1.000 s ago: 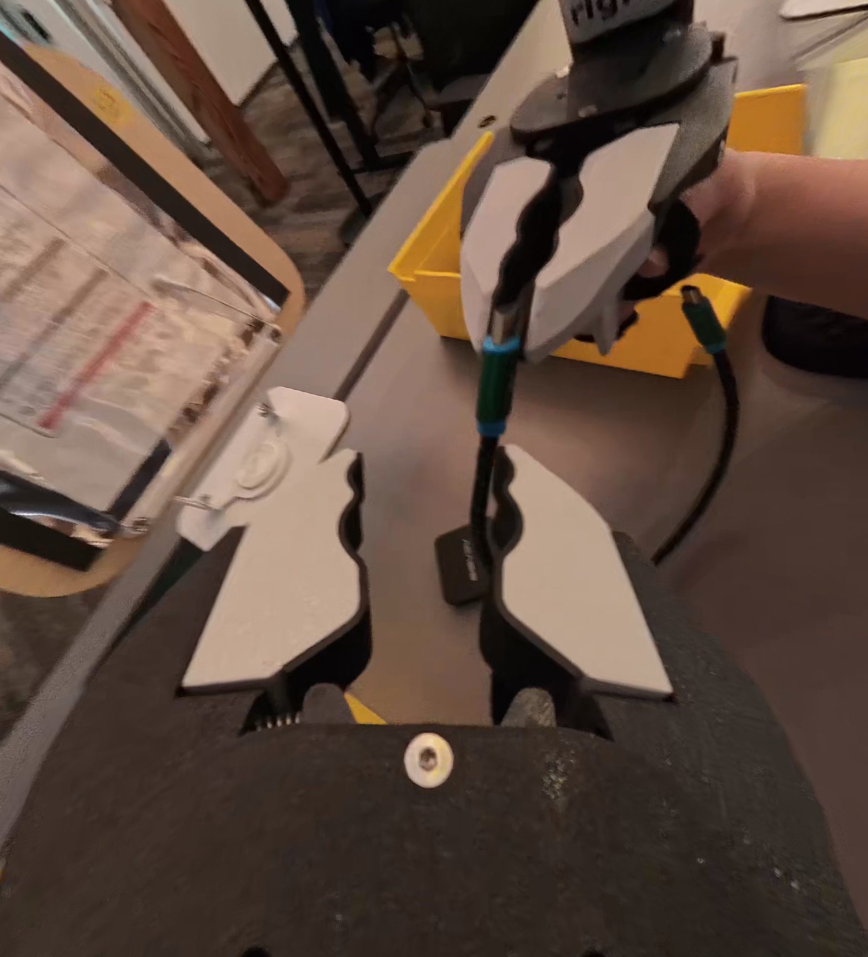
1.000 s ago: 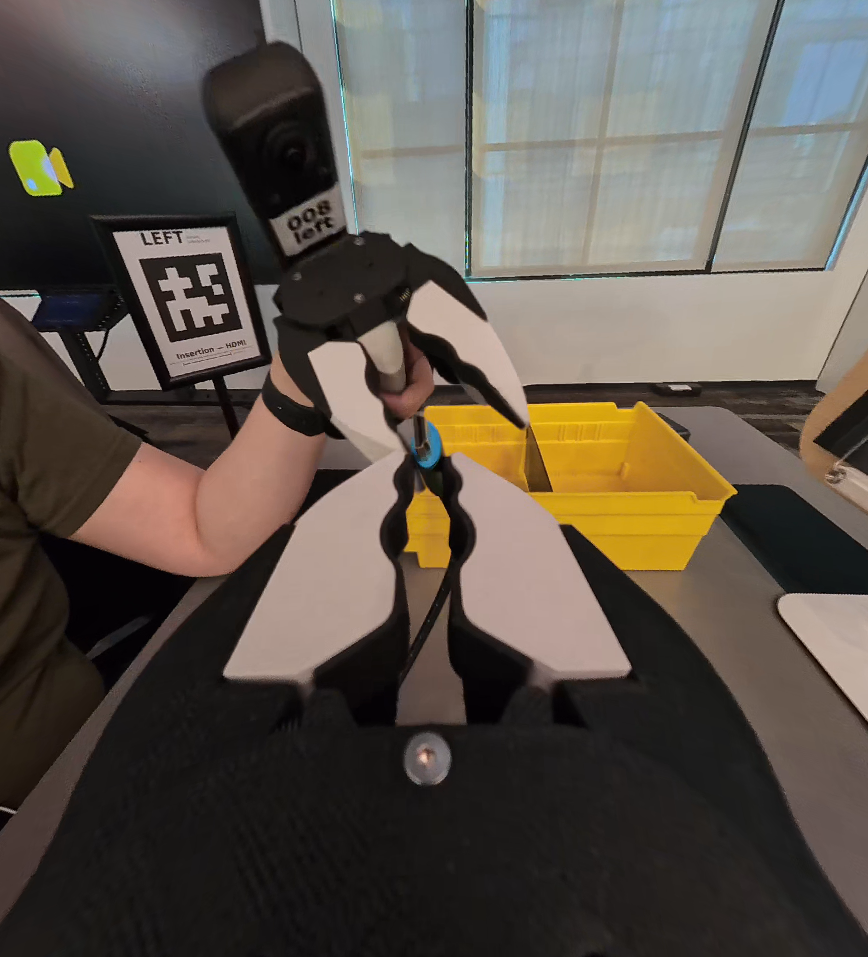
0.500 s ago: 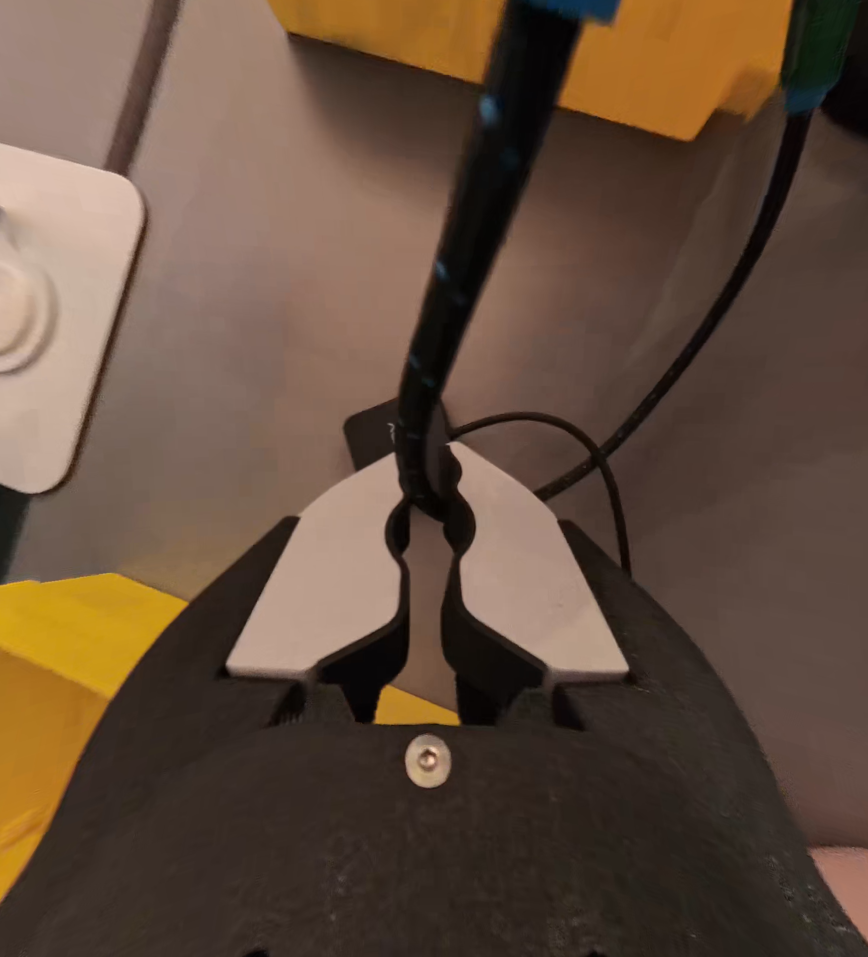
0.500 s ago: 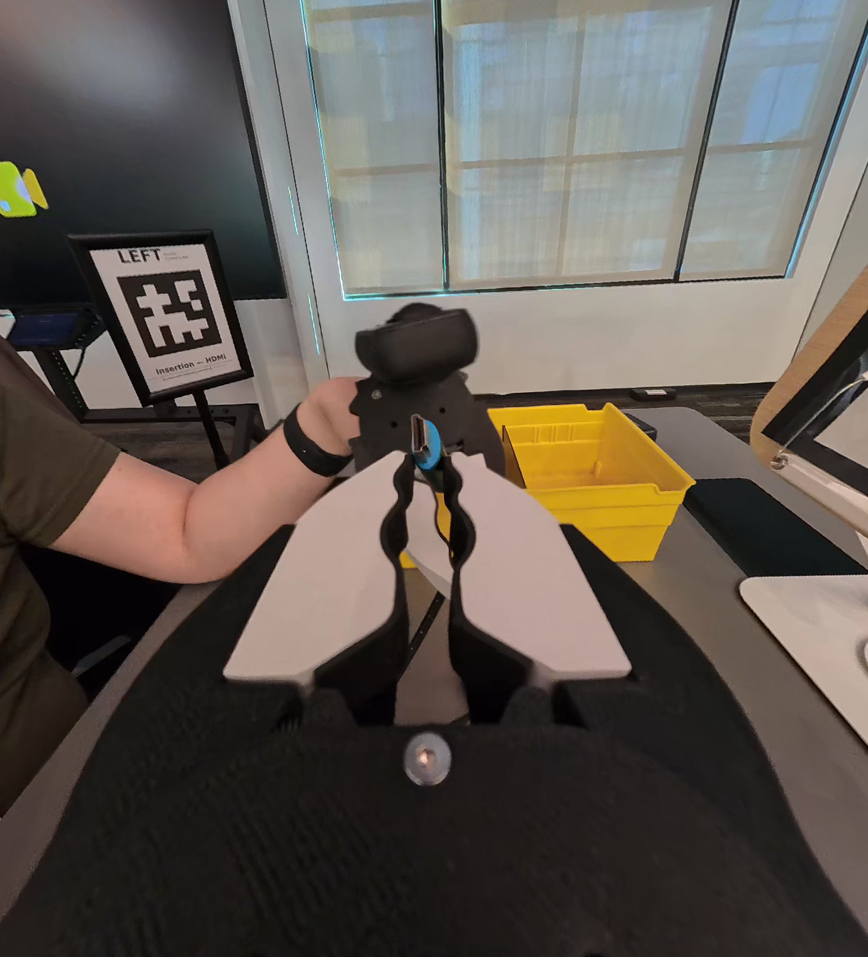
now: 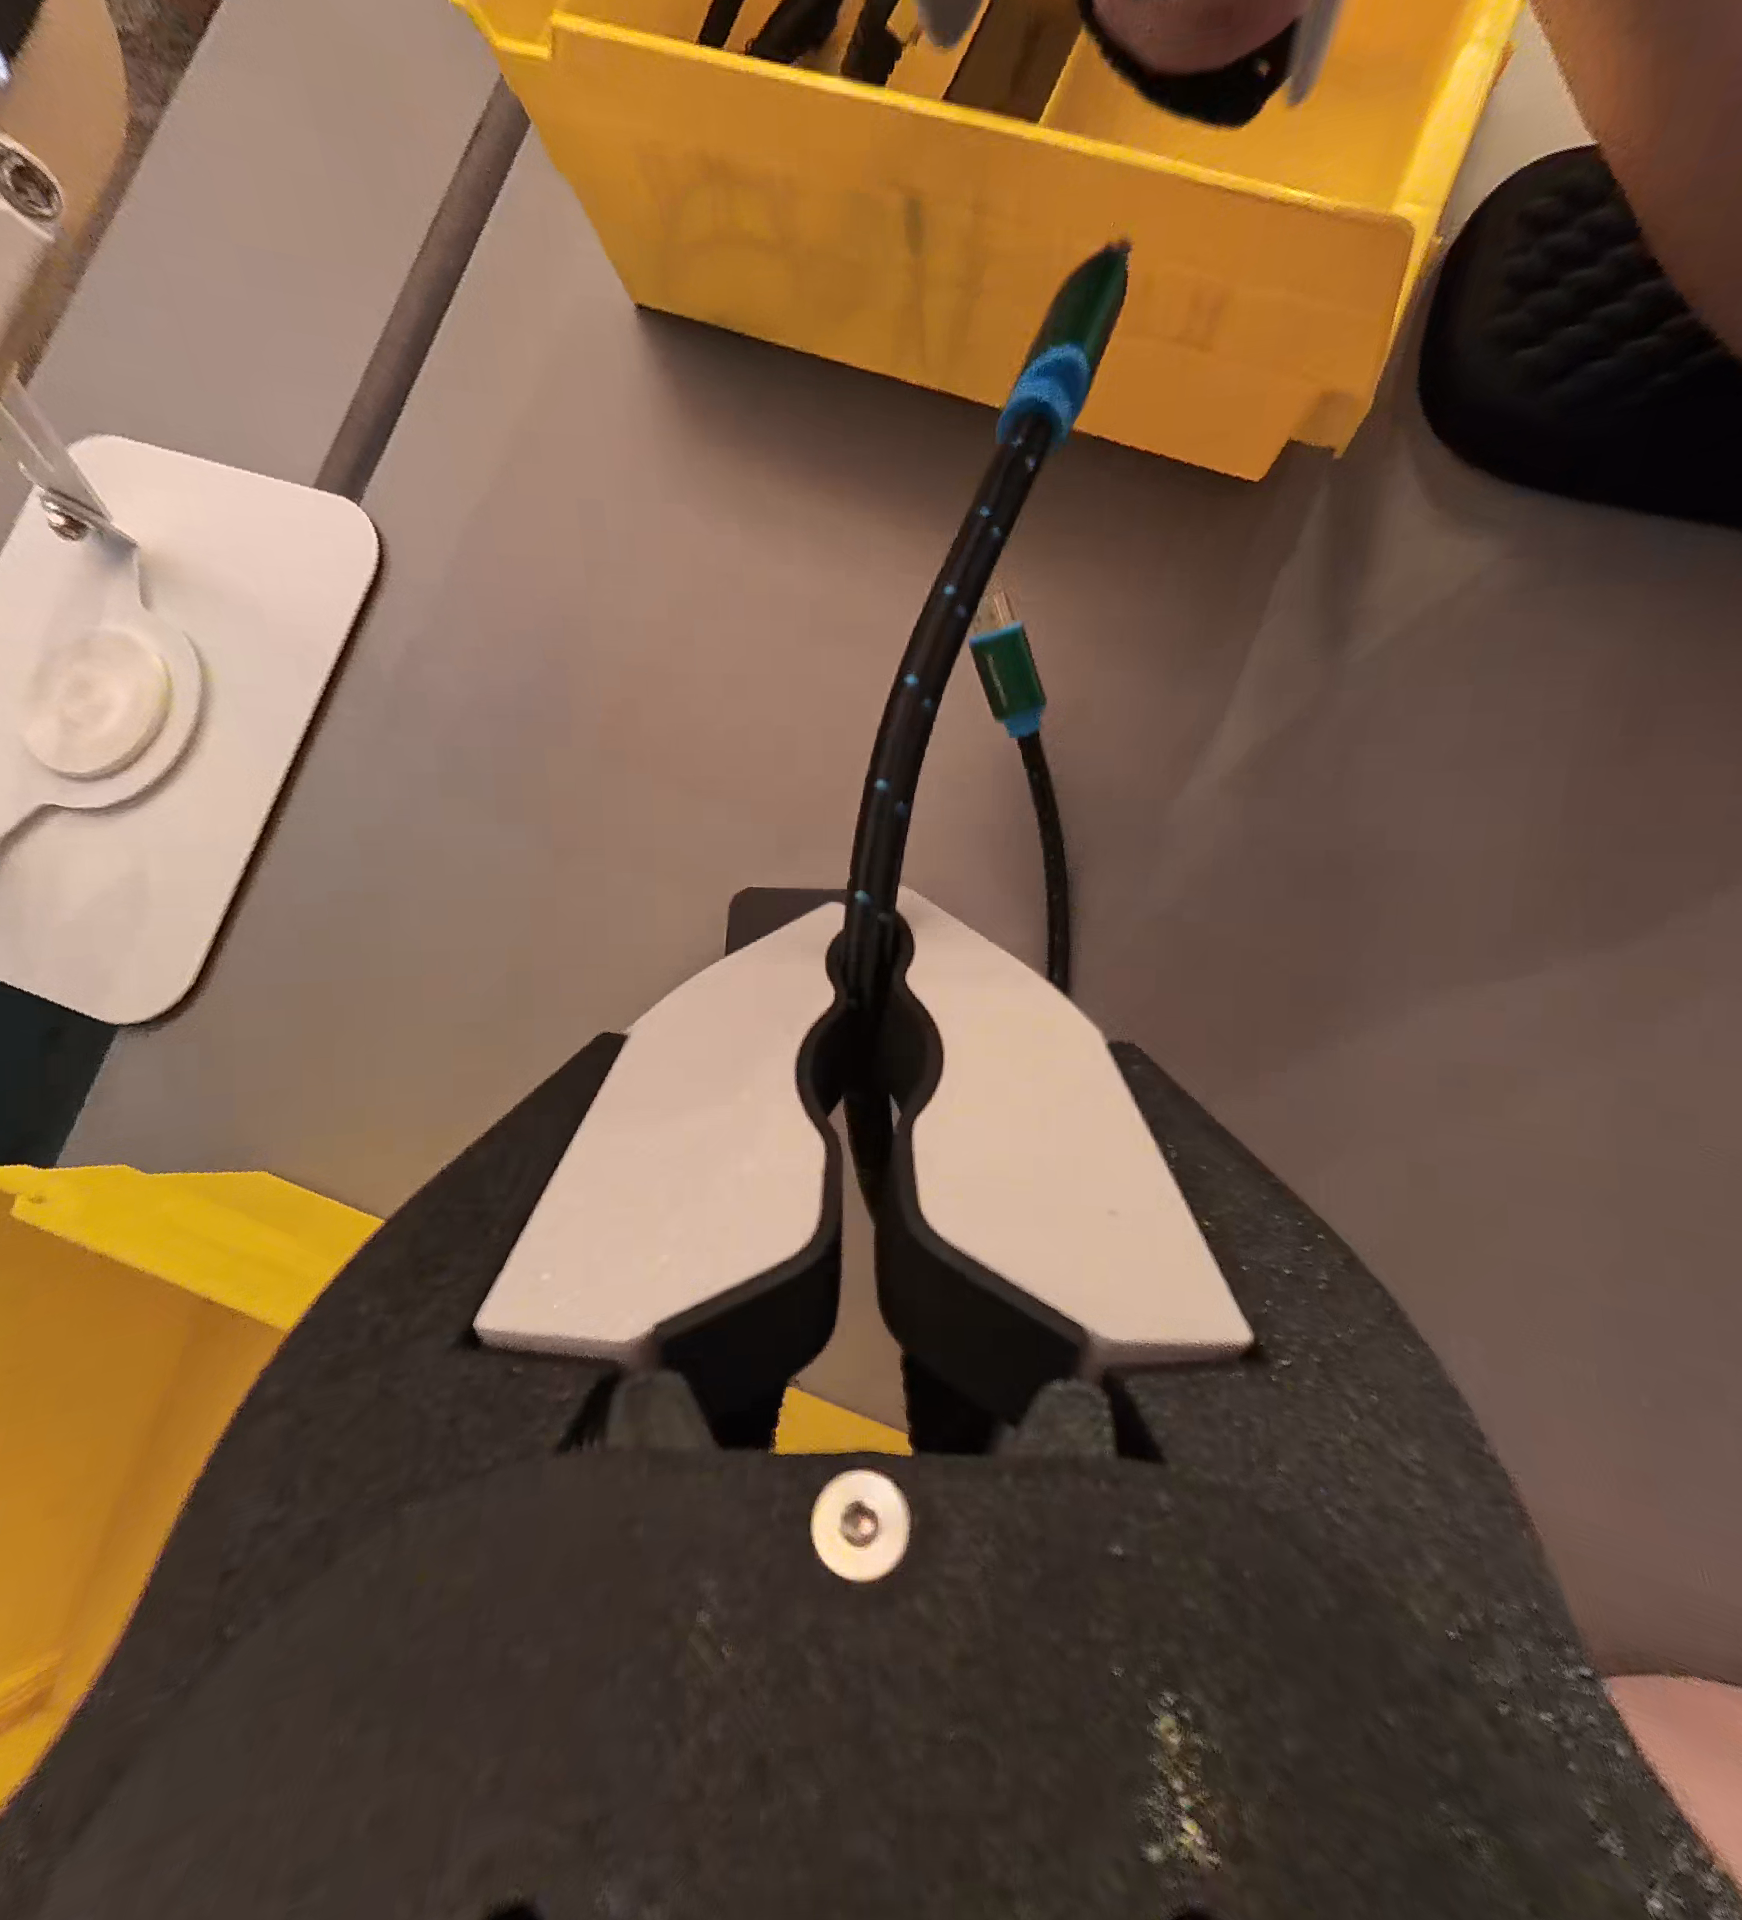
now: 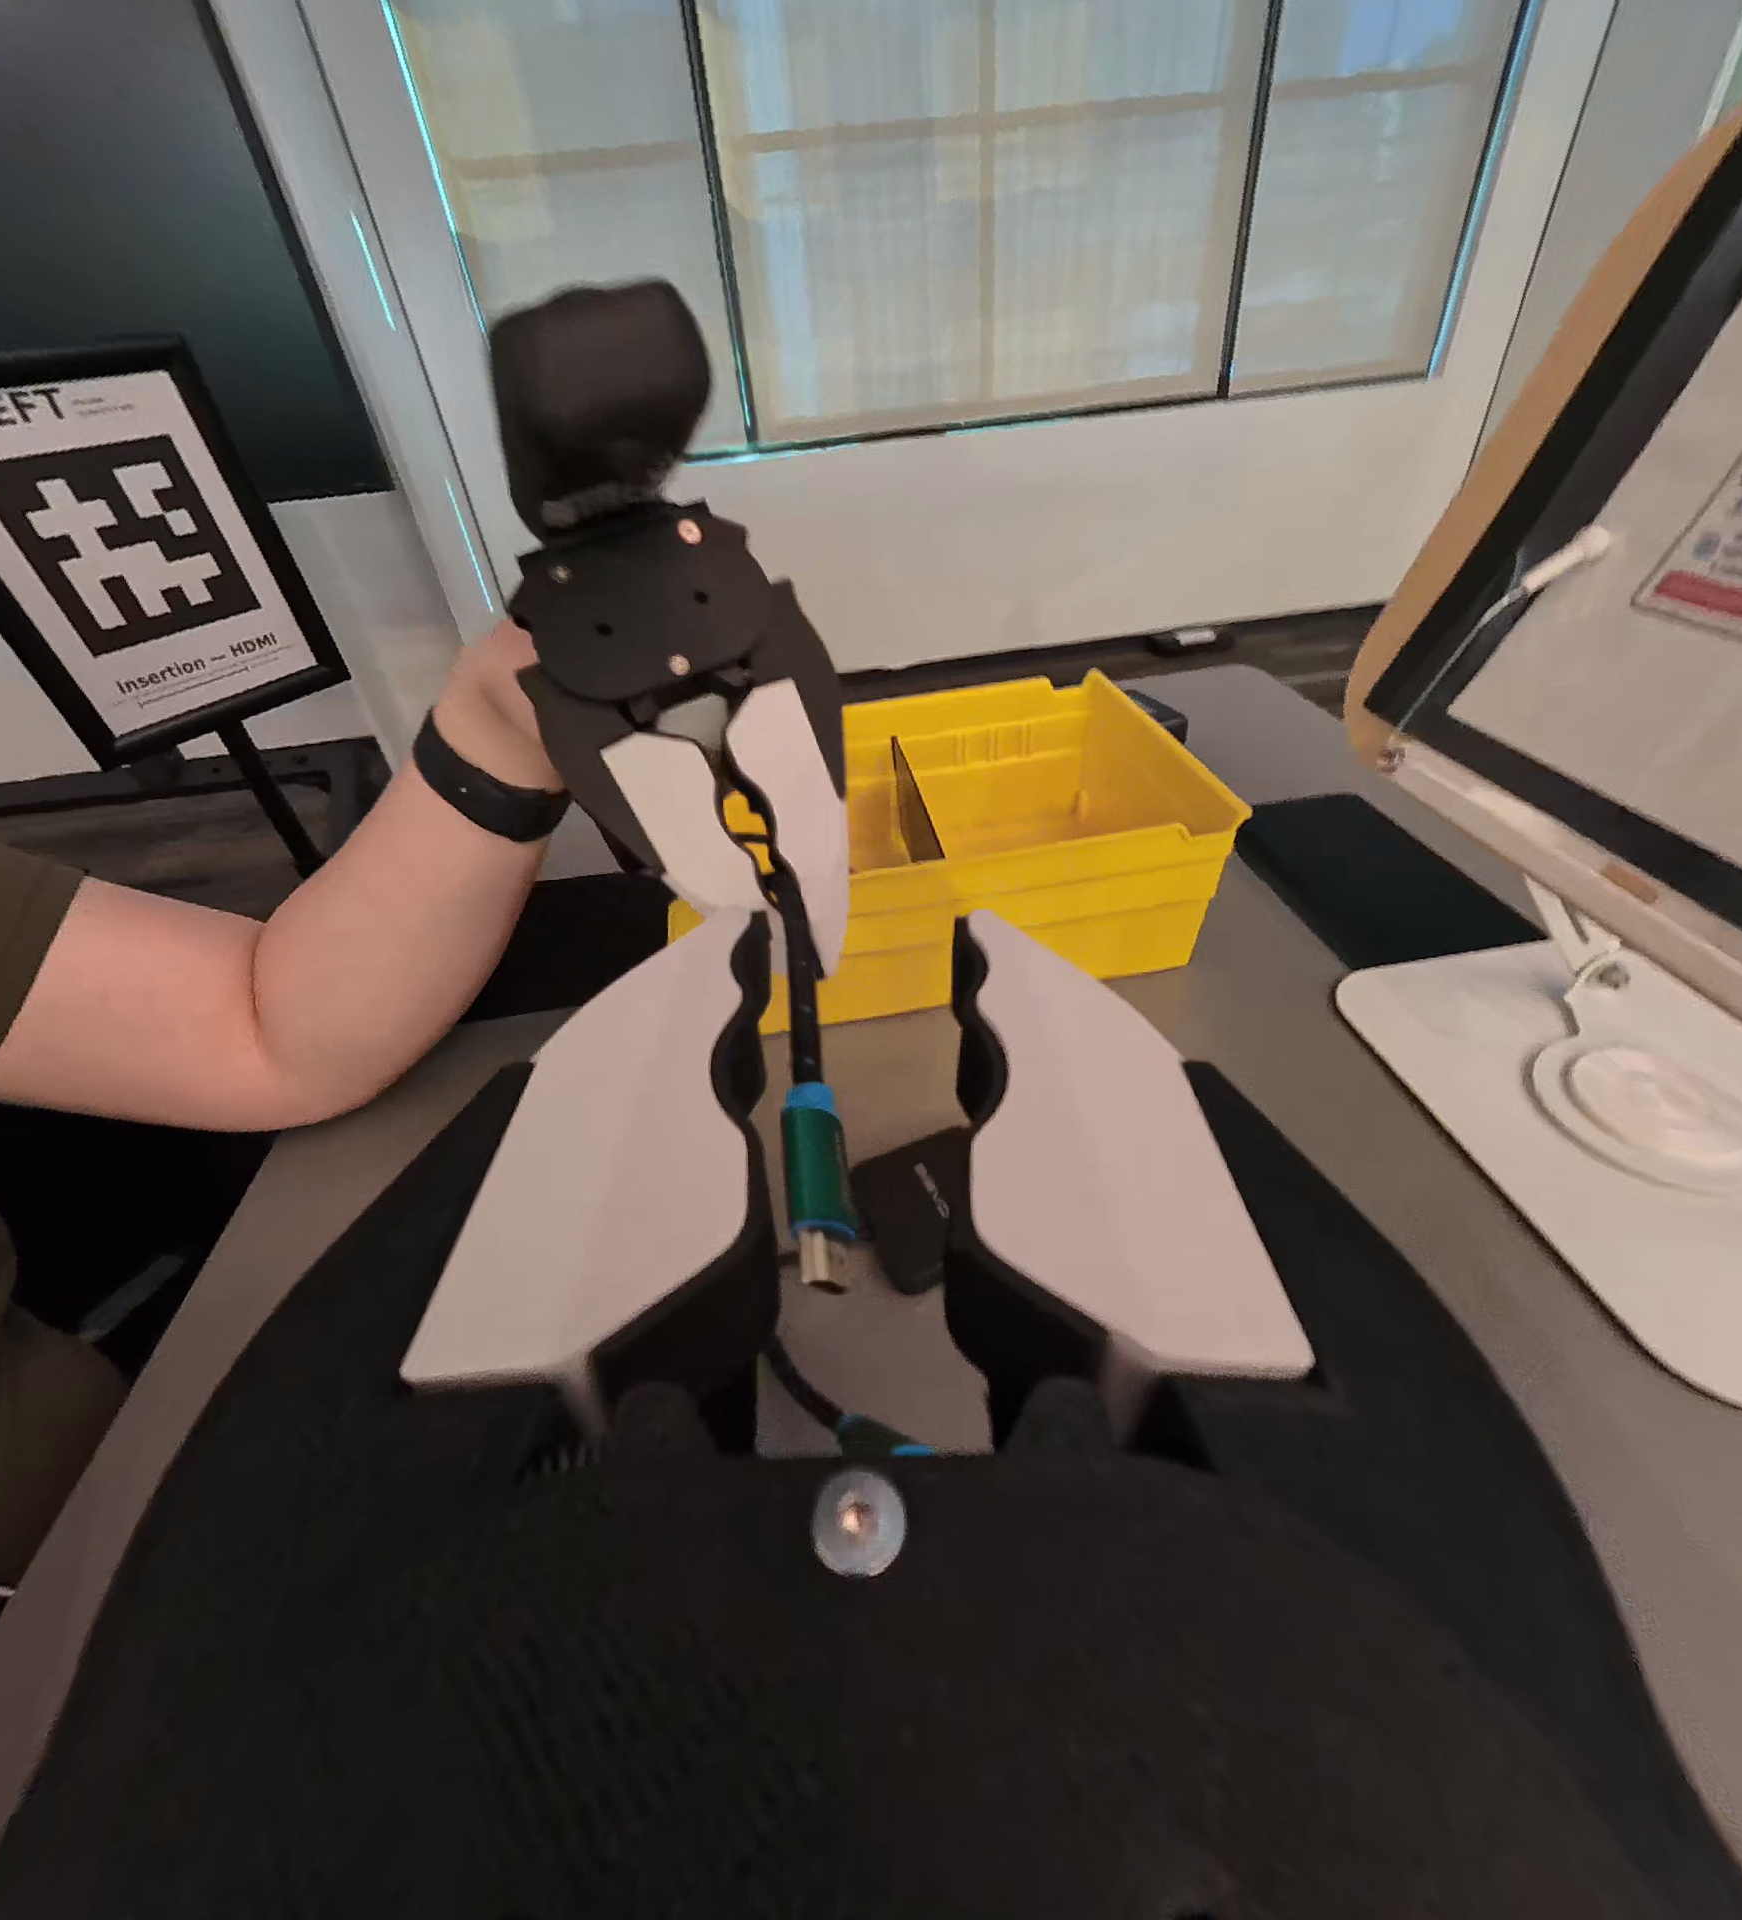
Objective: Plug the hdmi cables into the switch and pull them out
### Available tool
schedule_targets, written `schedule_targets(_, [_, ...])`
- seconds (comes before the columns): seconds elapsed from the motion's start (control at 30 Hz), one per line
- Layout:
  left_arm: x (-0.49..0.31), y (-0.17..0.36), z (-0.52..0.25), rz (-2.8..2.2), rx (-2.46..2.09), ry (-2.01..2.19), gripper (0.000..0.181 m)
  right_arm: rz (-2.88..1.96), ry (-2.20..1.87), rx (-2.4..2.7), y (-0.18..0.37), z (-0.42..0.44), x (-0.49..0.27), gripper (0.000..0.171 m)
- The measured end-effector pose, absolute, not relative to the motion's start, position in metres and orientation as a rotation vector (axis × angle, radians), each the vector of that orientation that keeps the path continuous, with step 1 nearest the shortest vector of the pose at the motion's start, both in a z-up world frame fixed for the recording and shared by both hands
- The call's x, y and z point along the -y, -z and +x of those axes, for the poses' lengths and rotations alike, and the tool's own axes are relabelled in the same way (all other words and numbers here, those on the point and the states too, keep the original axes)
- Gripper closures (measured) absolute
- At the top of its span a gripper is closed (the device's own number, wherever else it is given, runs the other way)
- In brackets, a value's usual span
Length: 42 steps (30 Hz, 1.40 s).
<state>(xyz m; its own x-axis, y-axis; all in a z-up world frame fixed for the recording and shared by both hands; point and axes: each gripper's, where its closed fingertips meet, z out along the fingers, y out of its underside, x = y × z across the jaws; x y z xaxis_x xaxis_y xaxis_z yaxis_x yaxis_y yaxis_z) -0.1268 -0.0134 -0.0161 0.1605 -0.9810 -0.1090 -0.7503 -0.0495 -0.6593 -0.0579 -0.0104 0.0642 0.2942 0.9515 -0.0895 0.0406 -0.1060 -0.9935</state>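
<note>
My left gripper [image 5: 872, 930] is shut on a black braided HDMI cable [image 5: 908, 707], which curves up to its green plug [image 5: 1080, 312]. In the right wrist view the left gripper [image 6: 784, 914] holds that cable with the green plug [image 6: 820, 1153] hanging down between my right gripper's fingers. My right gripper [image 6: 856, 935] is open and does not touch the plug. The small black switch [image 6: 914, 1205] lies on the grey table just right of the plug; my left fingers mostly hide it [image 5: 755, 920]. A second cable's green plug [image 5: 1004, 681] lies loose on the table.
A yellow bin [image 5: 950, 208] holding cables stands beyond the switch, and another yellow bin [image 5: 67, 1351] is at my near left. A white stand base [image 5: 119, 727] with a tilted board [image 6: 1625, 623] is at the side. A black pad [image 5: 1625, 343] lies beside the far bin. There is about 11 cm between the tips of the two grippers.
My left gripper closed on the cable near the switch and raised it. My right gripper, shut on the green plug before, has opened and let it go, so the plug now hangs down.
</note>
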Motion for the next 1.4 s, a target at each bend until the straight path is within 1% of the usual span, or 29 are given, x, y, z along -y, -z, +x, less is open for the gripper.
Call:
schedule_targets(0.1, [0.012, 0.009, -0.131, -1.841, -1.611, 0.518, 0.181, -1.481, -0.982, 1.043, -0.052, -0.064, 0.011, 0.132])
schedule_targets(0.27, [0.011, -0.008, -0.138, -1.814, -1.541, 0.526, 0.181, -1.446, -0.959, 1.13, -0.057, -0.064, 0.027, 0.128])
schedule_targets(0.3, [0.012, -0.014, -0.14, -1.802, -1.522, 0.518, 0.181, -1.445, -1.005, 1.157, -0.059, -0.064, 0.035, 0.13])
schedule_targets(0.4, [0.011, -0.03, -0.146, -1.771, -1.458, 0.466, 0.181, -1.43, -1.092, 1.398, -0.052, -0.067, 0.078, 0.148])
schedule_targets(0.47, [0.008, -0.042, -0.153, -1.76, -1.395, 0.401, 0.181, -1.411, -0.98, 1.603, -0.034, -0.074, 0.102, 0.152])
schedule_targets(0.53, [0.01, -0.051, -0.158, -1.744, -1.36, 0.388, 0.181, -1.394, -0.781, 1.776, -0.011, -0.086, 0.111, 0.156])
schedule_targets(0.6, [0.022, -0.05, -0.158, -1.73, -1.413, 0.417, 0.181, -1.412, -0.576, 1.814, 0.004, -0.106, 0.102, 0.157])
schedule_targets(0.7, [0.017, -0.05, -0.158, -1.733, -1.397, 0.363, 0.181, -1.421, -0.43, 1.841, 0.027, -0.145, 0.097, 0.156])
schedule_targets(0.83, [0.016, -0.049, -0.153, -1.737, -1.395, 0.384, 0.181, -1.247, -0.098, 1.936, 0.068, -0.19, 0.093, 0.148])
schedule_targets(0.9, [0.015, -0.048, -0.153, -1.74, -1.39, 0.394, 0.181, -1.098, 0.1, 1.938, 0.082, -0.206, 0.087, 0.148])
schedule_targets(1.0, [0.016, -0.05, -0.153, -1.73, -1.389, 0.413, 0.181, -0.926, 0.409, 1.958, 0.1, -0.208, 0.07, 0.152])
schedule_targets(1.07, [0.016, -0.051, -0.153, -1.726, -1.384, 0.42, 0.181, -0.864, 0.482, 1.954, 0.107, -0.206, 0.061, 0.158])
schedule_targets(1.17, [0.016, -0.053, -0.153, -1.715, -1.381, 0.441, 0.181, -0.864, 0.605, 1.937, 0.11, -0.195, 0.043, 0.161])
schedule_targets(1.2, [0.016, -0.053, -0.154, -1.717, -1.378, 0.445, 0.181, -0.864, 0.626, 1.932, 0.11, -0.193, 0.04, 0.165])
schedule_targets(1.33, [0.008, -0.05, -0.161, -1.75, -1.351, 0.409, 0.181, -0.963, 0.532, 2.002, 0.107, -0.175, 0.042, 0.165])
schedule_targets(1.4, [0.005, -0.049, -0.165, -1.766, -1.332, 0.402, 0.181, -1.028, 0.418, 2.056, 0.102, -0.16, 0.048, 0.165])
